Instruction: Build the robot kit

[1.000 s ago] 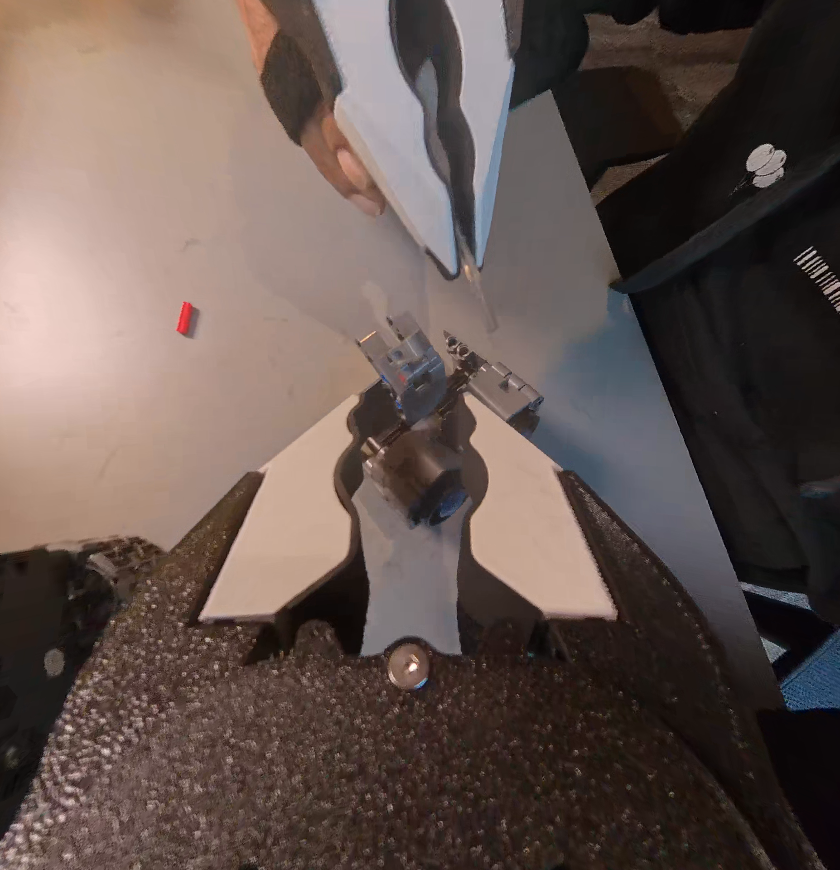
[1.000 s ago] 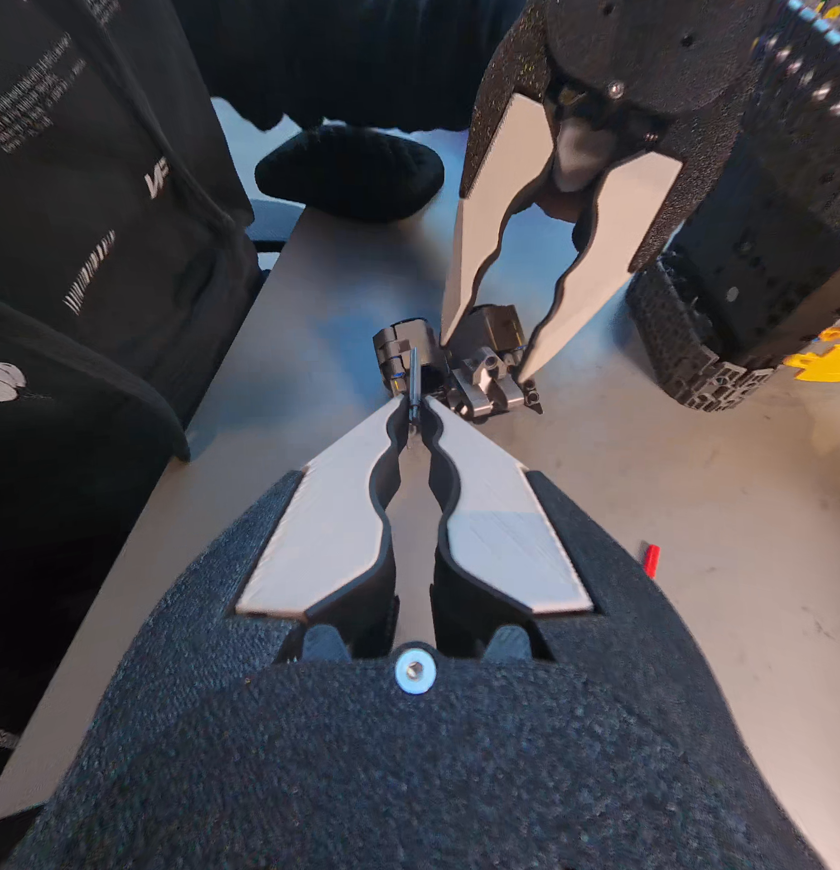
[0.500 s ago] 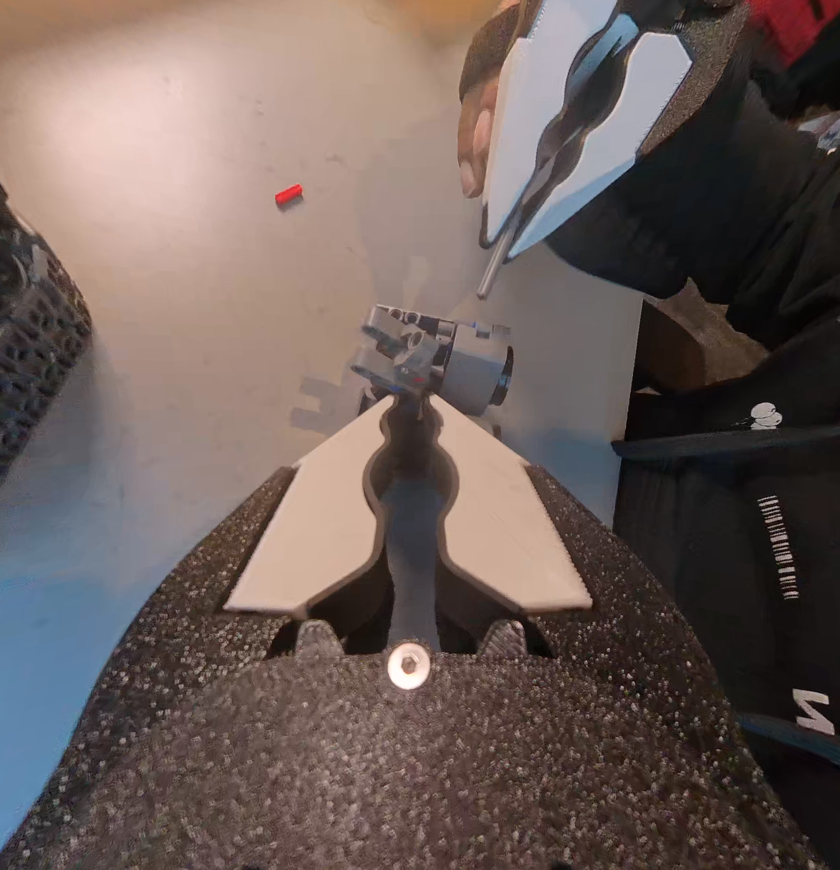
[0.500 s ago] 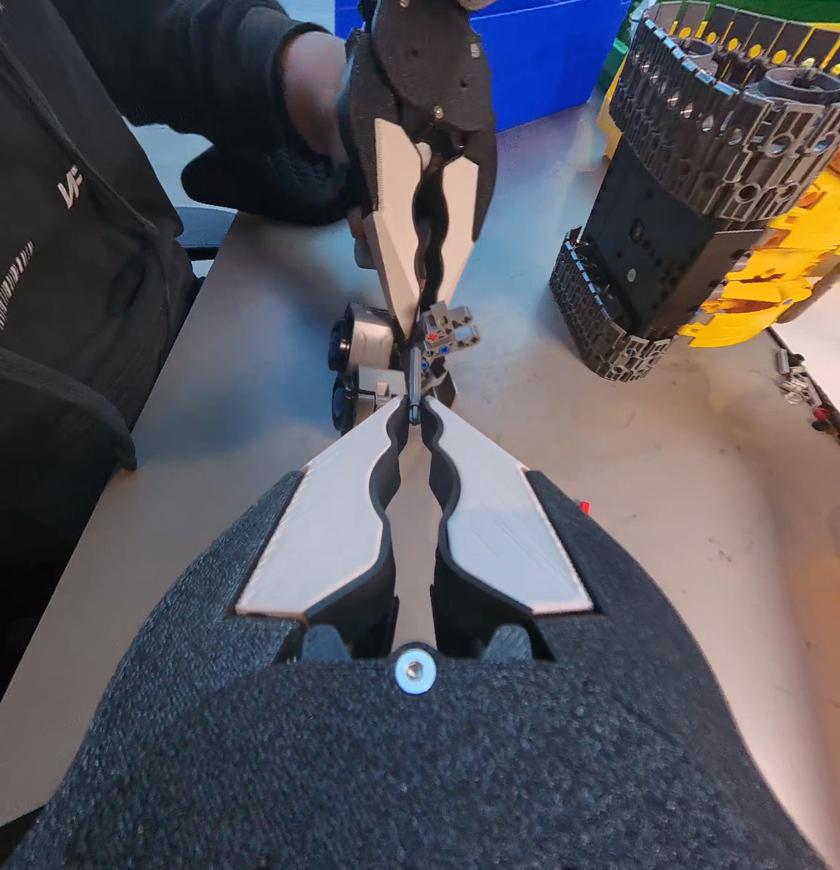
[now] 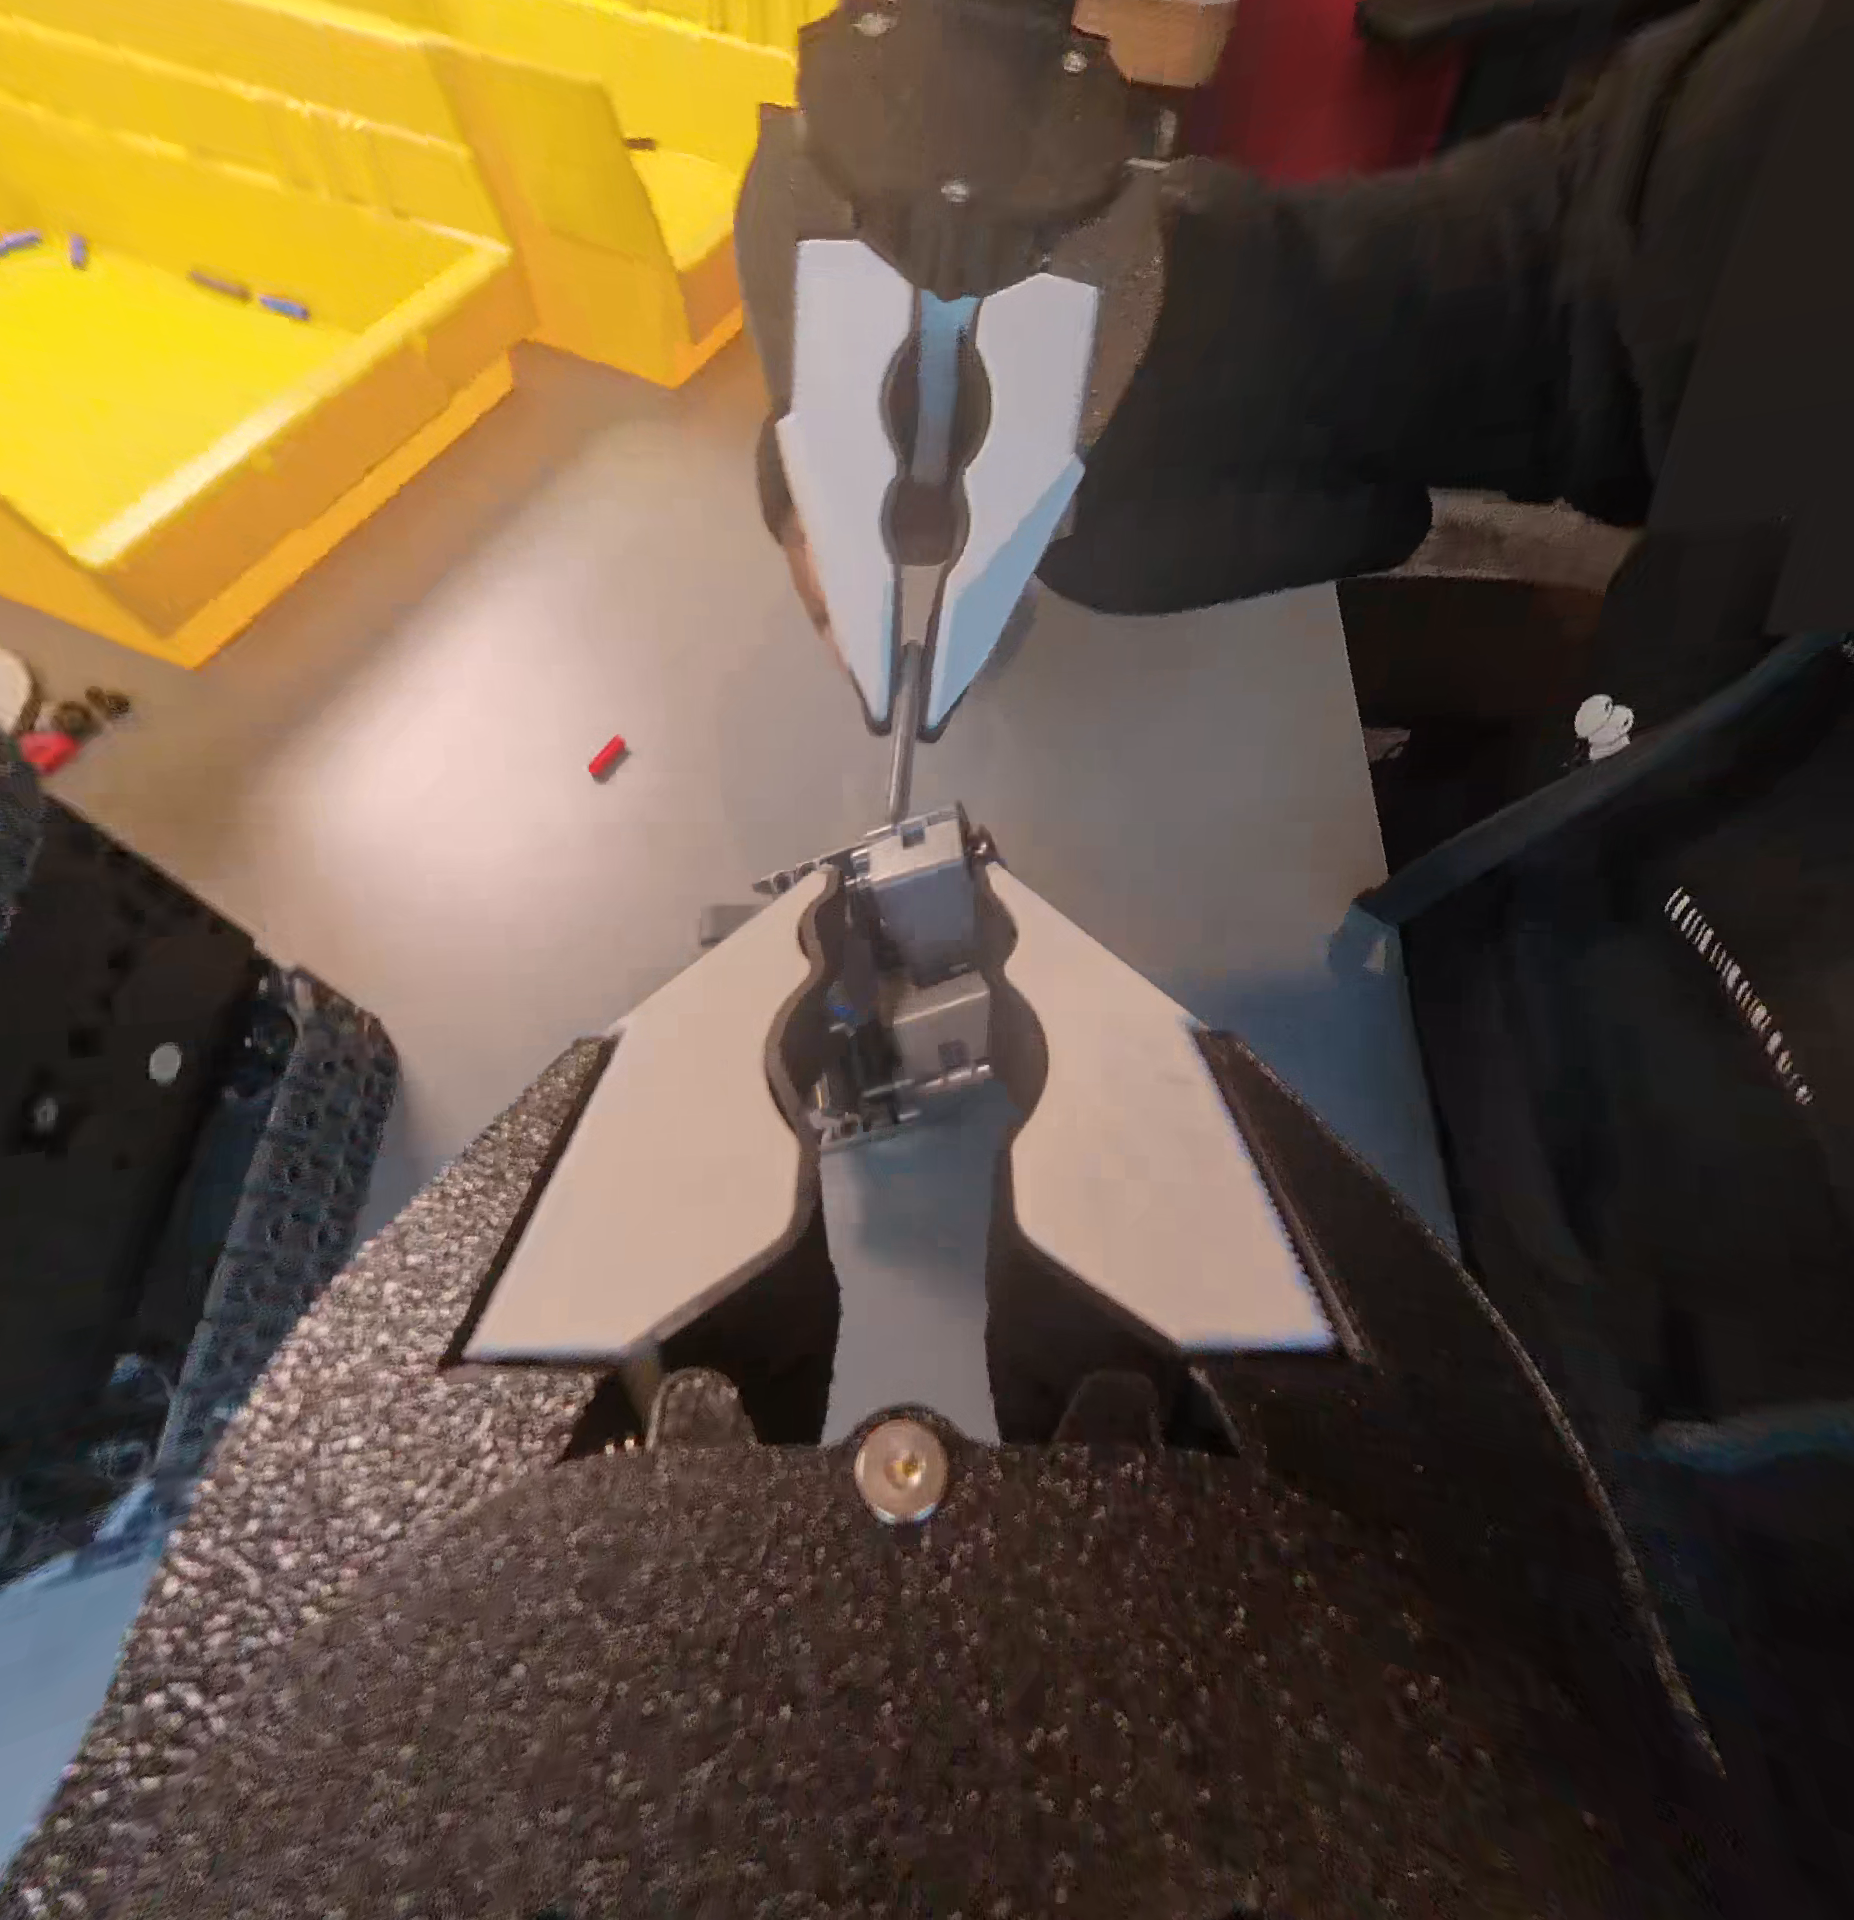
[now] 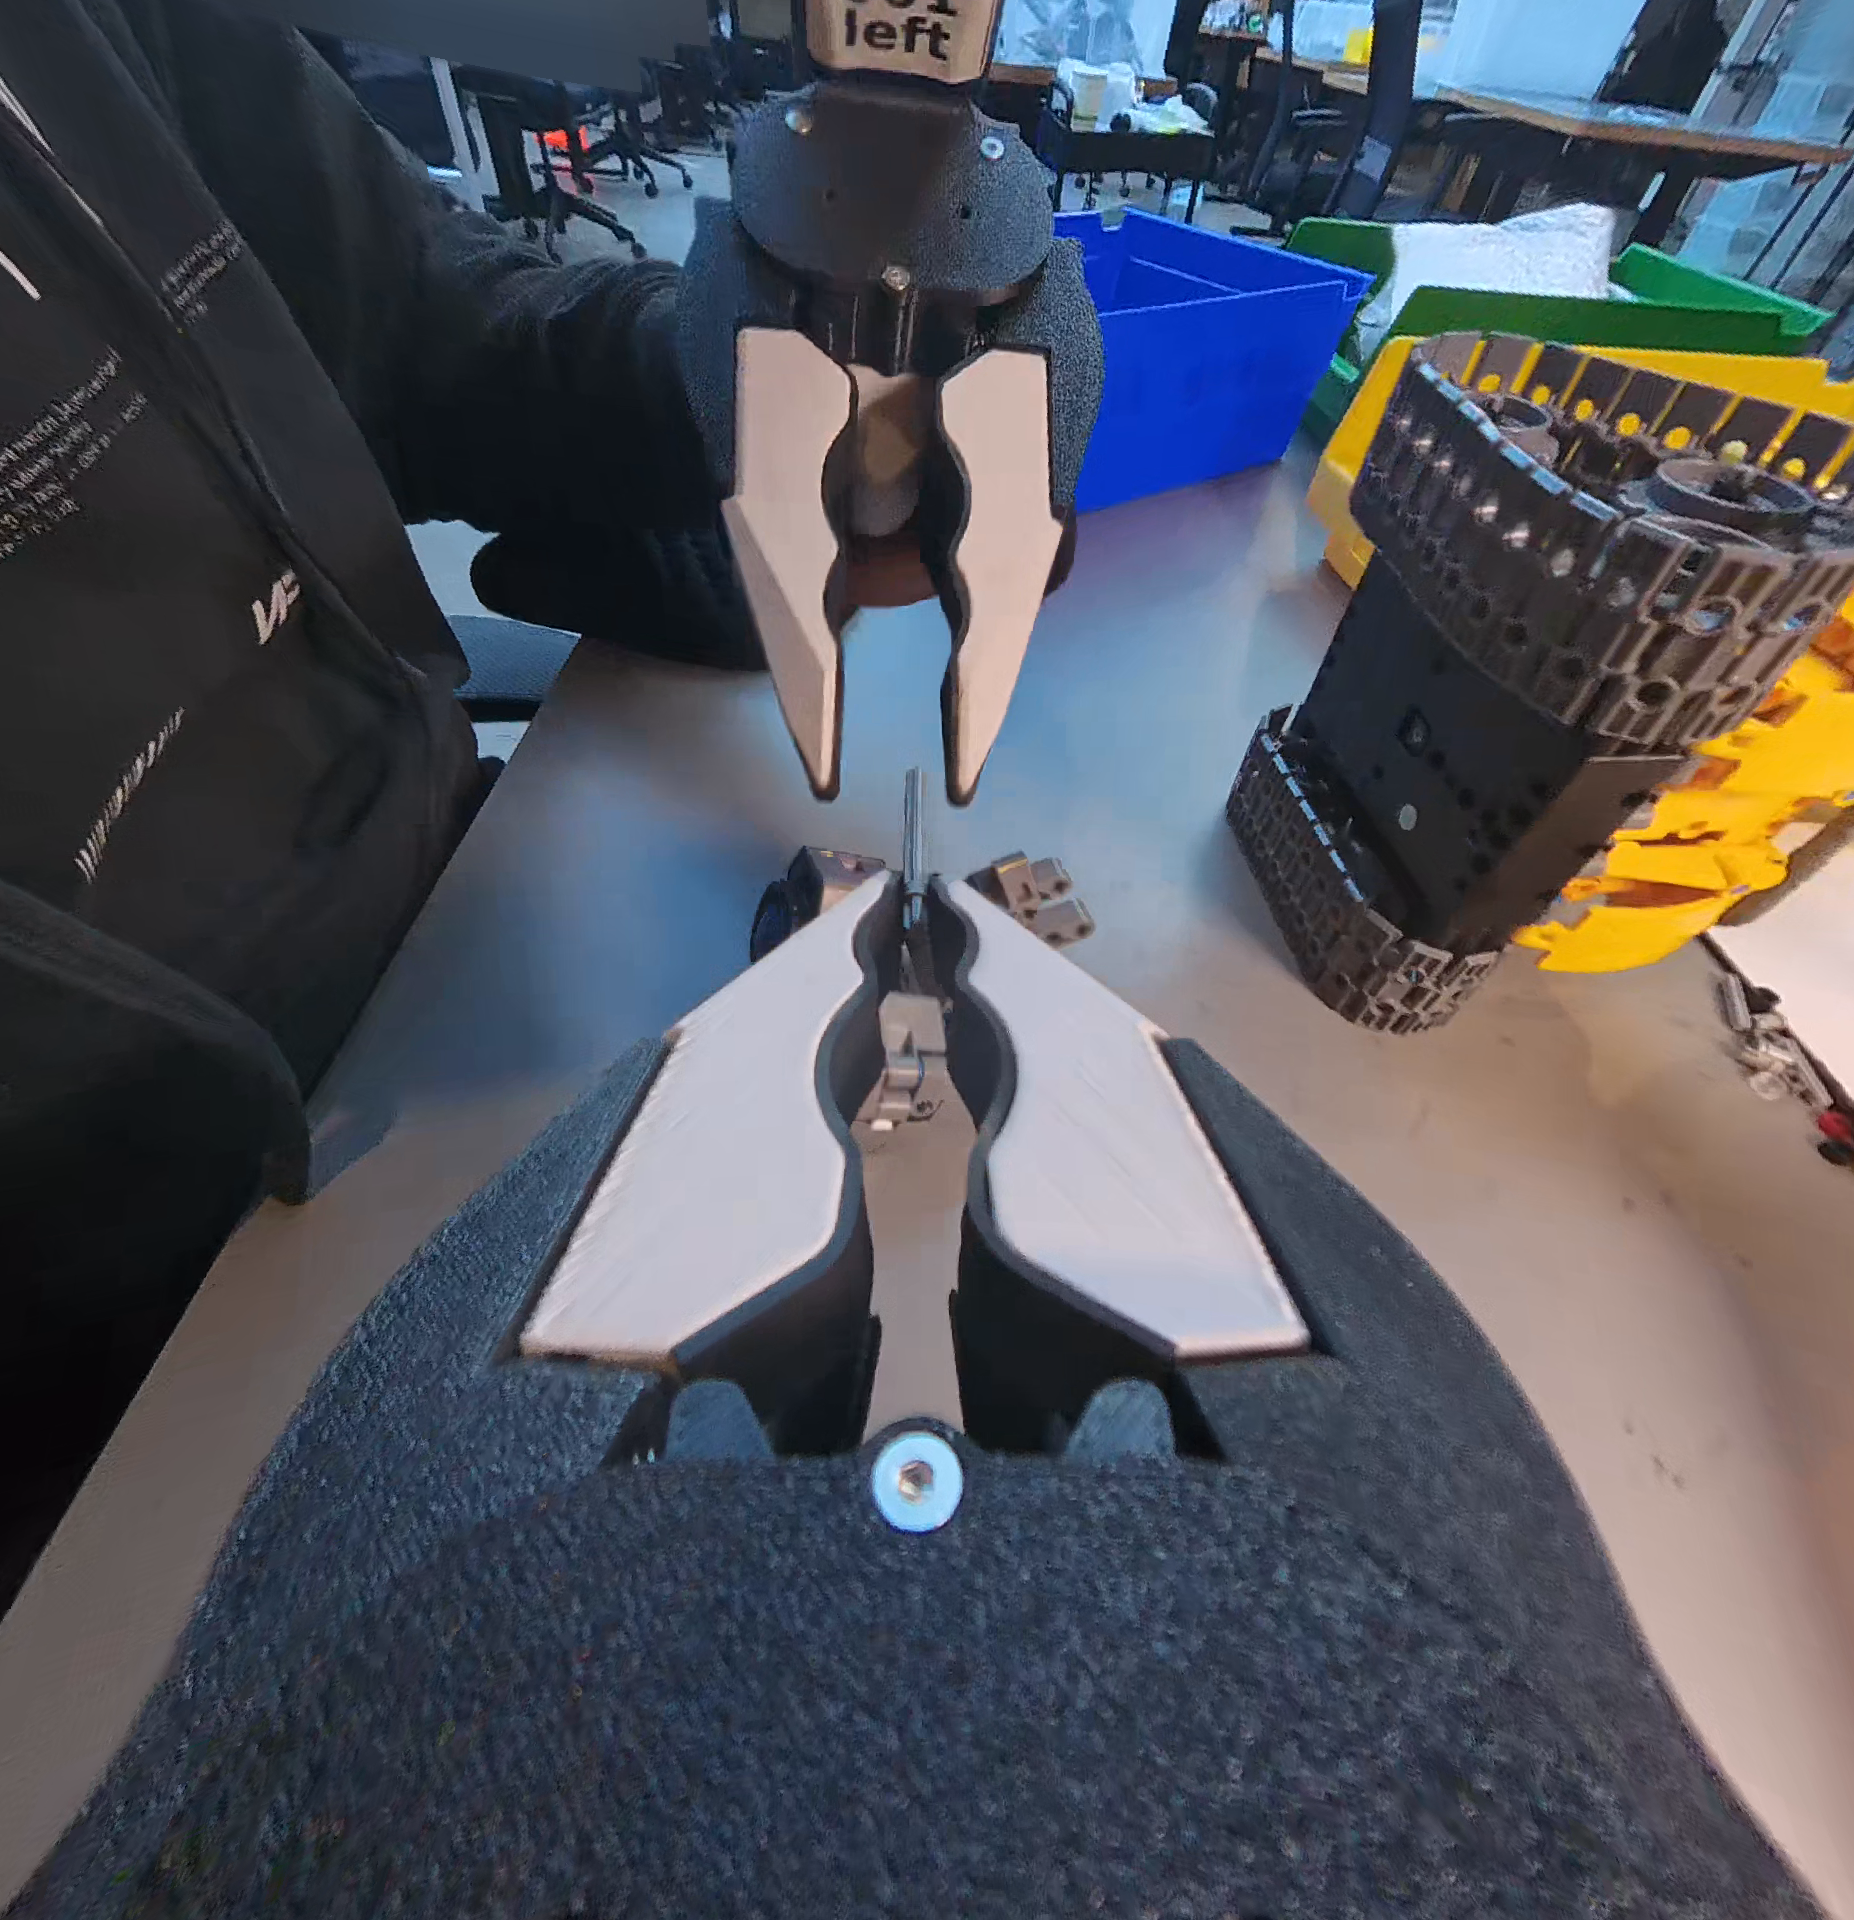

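Note:
A small grey and black brick assembly (image 5: 918,935) lies on the grey table (image 5: 435,831). My left gripper (image 5: 902,873) is open and hovers just over it, so the assembly shows between the fingers. In the right wrist view the left gripper (image 6: 892,795) has its tips apart with nothing between them, above the assembly (image 6: 1037,899). My right gripper (image 6: 912,894) is shut on a thin dark rod (image 6: 910,821). In the left wrist view the right gripper (image 5: 907,717) points the rod (image 5: 902,769) down at the assembly's top; I cannot tell whether they touch.
A large black and yellow tracked model (image 6: 1525,727) stands on the table's right. A blue bin (image 6: 1203,343) and green bins sit behind it, yellow bins (image 5: 175,395) at the far side. A small red piece (image 5: 608,756) lies loose. A person's black sleeves border the table edge. My left and right fingertips are right by each other. The small red piece (image 5: 608,756) is about equally far from each gripper, around 15 centimeters.
The left gripper held the assembly lifted; now it is open and the assembly lies on the table. The right gripper has swung round opposite it, still holding the rod.

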The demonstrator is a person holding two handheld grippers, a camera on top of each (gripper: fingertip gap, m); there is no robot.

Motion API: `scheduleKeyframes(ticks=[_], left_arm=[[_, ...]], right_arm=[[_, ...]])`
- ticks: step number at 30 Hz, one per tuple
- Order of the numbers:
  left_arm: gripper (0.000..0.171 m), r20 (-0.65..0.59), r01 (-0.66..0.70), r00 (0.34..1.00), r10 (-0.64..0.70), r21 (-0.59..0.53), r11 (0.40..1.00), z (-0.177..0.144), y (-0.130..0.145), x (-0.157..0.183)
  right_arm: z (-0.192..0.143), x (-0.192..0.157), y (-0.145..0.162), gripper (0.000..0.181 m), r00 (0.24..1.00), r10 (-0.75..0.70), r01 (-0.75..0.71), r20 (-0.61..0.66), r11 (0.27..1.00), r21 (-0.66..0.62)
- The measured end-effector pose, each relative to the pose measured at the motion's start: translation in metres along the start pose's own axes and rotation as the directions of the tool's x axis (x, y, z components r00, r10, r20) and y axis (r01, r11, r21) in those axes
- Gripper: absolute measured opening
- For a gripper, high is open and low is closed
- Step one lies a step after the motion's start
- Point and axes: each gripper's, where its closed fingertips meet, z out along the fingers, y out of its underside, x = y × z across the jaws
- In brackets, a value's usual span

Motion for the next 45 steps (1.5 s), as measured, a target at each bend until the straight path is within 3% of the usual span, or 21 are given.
scheduleKeyframes(ticks=[5,9,11,16,22,35,37,41,45], left_arm=[[0.003,-0.008,-0.079,0.997,0.079,-0.004,0.997,0.012,-0.005,0.003],[0.003,-0.039,-0.052,0.998,0.053,0.024,0.998,0.012,-0.007,0.003],[0.011,-0.045,-0.031,0.998,0.032,0.038,0.999,0.012,-0.006,0.002],[0.002,-0.049,-0.014,0.999,0.017,0.067,0.998,0.016,-0.004,0.001],[0.002,-0.131,0.077,0.990,-0.048,0.230,0.970,0.009,-0.018,0.003],[0.003,-0.153,0.148,0.982,-0.113,0.238,0.960,0.011,-0.016,-0.002],[0.005,-0.127,0.149,0.984,-0.122,0.231,0.961,0.007,-0.014,-0.010],[0.039,-0.013,0.186,0.982,-0.186,0.141,0.972,-0.006,0.011,-0.036],[0.050,-0.099,0.332,0.940,-0.326,0.057,0.941,0.014,0.032,-0.030]], right_arm=[[0.005,-0.006,-0.002,0.003,1.000,-0.026,0.026,0.005,1.000,0.009],[0.006,-0.005,0.000,0.004,0.999,-0.043,0.043,-0.004,0.999,-0.002],[0.006,-0.005,0.002,0.004,0.999,-0.042,0.042,-0.006,0.999,-0.011],[0.006,-0.003,0.003,0.003,1.000,-0.029,0.029,-0.004,1.000,-0.002],[0.001,-0.004,-0.017,0.006,0.999,0.030,-0.032,0.018,0.989,0.141],[0.002,0.002,-0.016,0.003,0.999,0.046,-0.044,-0.007,0.988,0.150],[0.000,0.008,-0.014,0.003,0.998,0.063,-0.059,-0.024,0.988,0.145],[-0.017,0.031,0.003,0.003,0.989,0.129,-0.121,-0.070,0.986,0.116],[-0.012,0.029,0.011,0.003,0.987,0.155,-0.151,-0.043,0.985,0.088]])
